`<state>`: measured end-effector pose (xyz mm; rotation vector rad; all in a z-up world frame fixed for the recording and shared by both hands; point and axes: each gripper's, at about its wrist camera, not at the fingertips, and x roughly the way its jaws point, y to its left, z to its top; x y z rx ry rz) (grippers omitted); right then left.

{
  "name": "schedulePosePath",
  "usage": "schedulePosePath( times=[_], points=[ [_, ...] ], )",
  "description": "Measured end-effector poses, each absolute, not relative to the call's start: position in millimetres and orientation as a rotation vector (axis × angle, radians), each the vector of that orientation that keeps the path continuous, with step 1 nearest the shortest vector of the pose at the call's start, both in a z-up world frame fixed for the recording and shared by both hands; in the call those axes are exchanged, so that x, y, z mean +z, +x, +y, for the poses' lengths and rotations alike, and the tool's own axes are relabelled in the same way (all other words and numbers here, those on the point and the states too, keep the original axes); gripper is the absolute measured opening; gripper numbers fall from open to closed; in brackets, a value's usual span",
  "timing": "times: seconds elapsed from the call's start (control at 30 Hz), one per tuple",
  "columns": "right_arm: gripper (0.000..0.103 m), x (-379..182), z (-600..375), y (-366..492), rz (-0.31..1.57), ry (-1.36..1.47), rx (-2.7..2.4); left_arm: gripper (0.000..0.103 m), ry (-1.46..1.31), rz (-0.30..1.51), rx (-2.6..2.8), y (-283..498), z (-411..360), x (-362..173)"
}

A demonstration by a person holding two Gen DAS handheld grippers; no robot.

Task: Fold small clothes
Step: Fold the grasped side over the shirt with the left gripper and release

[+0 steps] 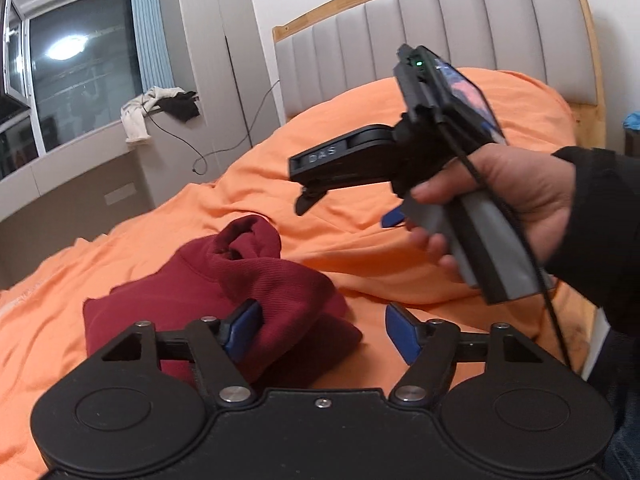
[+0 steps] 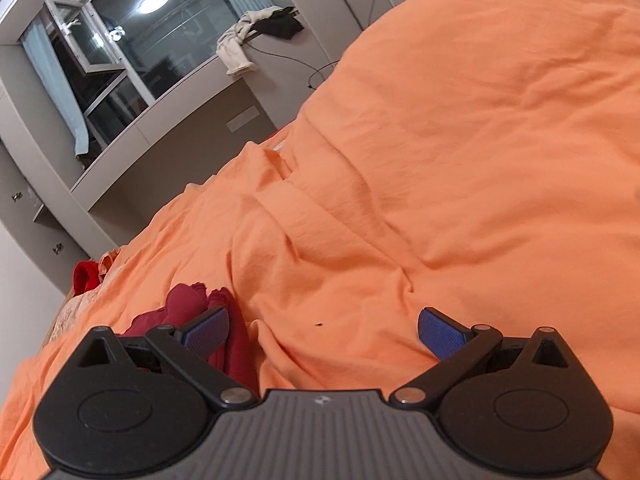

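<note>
A dark red knitted garment (image 1: pixel 224 284) lies bunched on the orange bed cover (image 1: pixel 360 240), one rolled end sticking up. My left gripper (image 1: pixel 323 330) hovers just over its near edge with the jaws open. The cloth's right part reaches in between them, and the left blue pad (image 1: pixel 244 326) is against it. A hand (image 1: pixel 516 200) holds my right gripper (image 1: pixel 348 212) above the cover, right of the garment. In the right wrist view that gripper (image 2: pixel 324 330) stands wide open over bare orange cover (image 2: pixel 400 200), with the red garment (image 2: pixel 188 308) behind its left finger (image 2: pixel 208 330).
A grey padded headboard (image 1: pixel 420 28) with a wooden frame backs the bed. A window ledge (image 1: pixel 92 148) carries a white cloth (image 1: pixel 138 114) and a black cloth (image 1: pixel 180 106), with a cable hanging below. A bright red item (image 2: pixel 84 276) lies at the bed's far left edge.
</note>
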<state>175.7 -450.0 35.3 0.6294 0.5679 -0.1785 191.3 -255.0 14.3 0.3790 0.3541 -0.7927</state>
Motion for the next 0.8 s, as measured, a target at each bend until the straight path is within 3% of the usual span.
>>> schedulePosePath(
  times=[0.53,0.7,0.8],
  points=[
    [0.103,56,-397,170,0.532,0.420,-0.018,0.073,0.120,0.441,-0.999,195,-206,3],
    [0.103,33,-389,192,0.643,0.378,0.001,0.080,0.036,0.409,-0.906,199,-183,16],
    [0.103,26,-394,192,0.678,0.383,0.004,0.095,-0.024,0.329,-0.807,202,-165,26]
  ],
)
